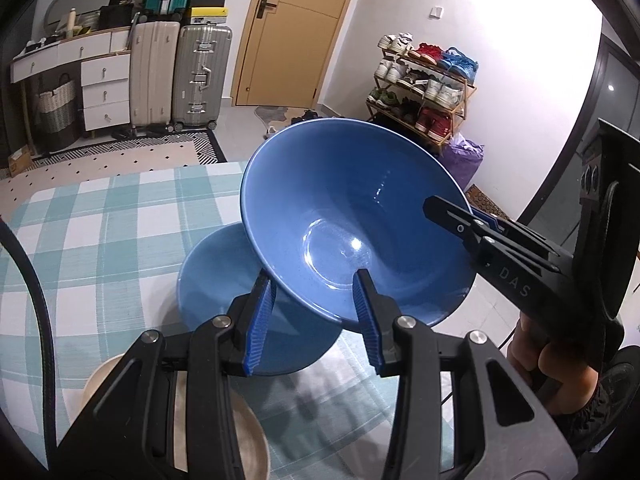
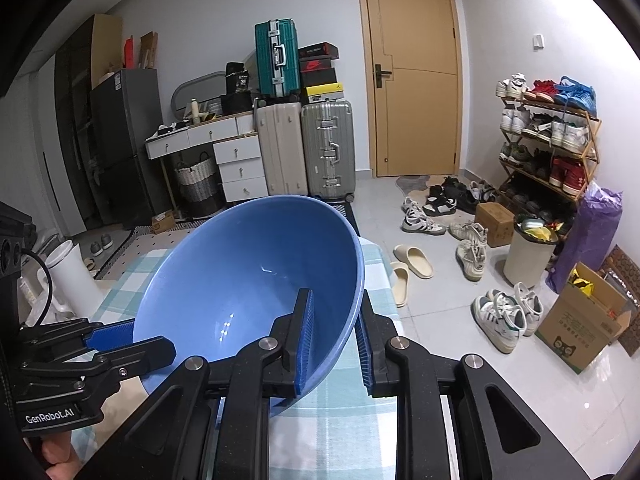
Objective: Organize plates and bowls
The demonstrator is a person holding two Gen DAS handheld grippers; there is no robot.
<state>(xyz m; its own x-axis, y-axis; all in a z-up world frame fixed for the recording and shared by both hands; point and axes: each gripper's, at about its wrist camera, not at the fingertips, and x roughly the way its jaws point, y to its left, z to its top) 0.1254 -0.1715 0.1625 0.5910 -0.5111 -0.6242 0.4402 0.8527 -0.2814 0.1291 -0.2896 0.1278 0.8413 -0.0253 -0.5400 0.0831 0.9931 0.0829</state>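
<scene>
A large blue bowl [image 1: 352,216] is held tilted above the checked tablecloth; it also shows in the right wrist view [image 2: 248,280]. My left gripper [image 1: 316,300] straddles its near rim, one finger inside and one outside, with a gap to the wall. My right gripper [image 2: 332,336] is shut on the bowl's rim at its right side; it shows in the left wrist view [image 1: 472,224]. A second blue bowl [image 1: 216,280] sits on the table beneath the first. A beige bowl [image 1: 248,440] lies under my left gripper.
The table with a teal checked cloth [image 1: 100,240] ends at the right near the blue bowl. On the floor are shoes [image 2: 424,220], a white bin [image 2: 528,256], a cardboard box [image 2: 584,320] and a shoe rack [image 2: 548,136]. Suitcases [image 2: 304,148] stand by the door.
</scene>
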